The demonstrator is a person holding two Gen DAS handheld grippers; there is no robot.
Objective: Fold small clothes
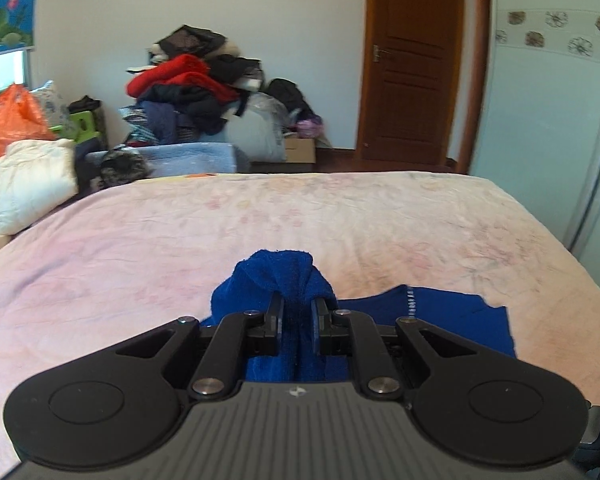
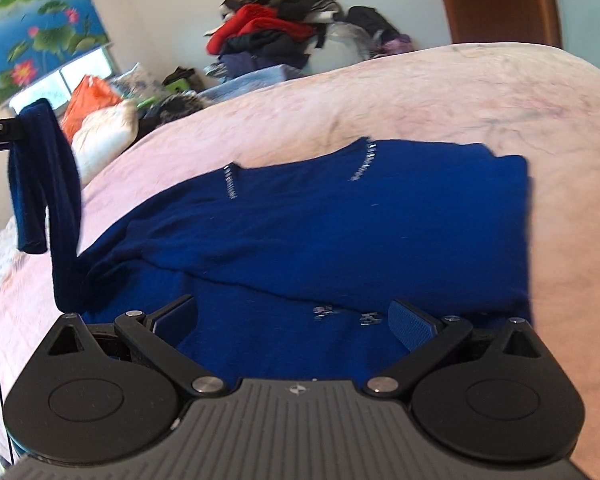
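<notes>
Pinching a sleeve [image 2: 40,176] of the blue sweater [image 2: 340,220], left gripper [image 1: 298,312] holds it lifted off the pink bed [image 1: 140,240]. Right gripper [image 2: 296,324] fingers spread over sweater body, touching nothing. Clothes pile [image 1: 188,88], orange bag [image 1: 12,120] and door [image 1: 412,60] behind bed.

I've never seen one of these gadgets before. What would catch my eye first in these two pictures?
Most striking is the deep blue garment spread on the pink bed cover, with one sleeve lifted off it at the left, pinched in the left gripper. The right gripper hangs over the garment's near edge with its jaws wide apart and nothing between them. Behind the bed, a heap of clothes with a bright red piece is stacked against the wall.
</notes>
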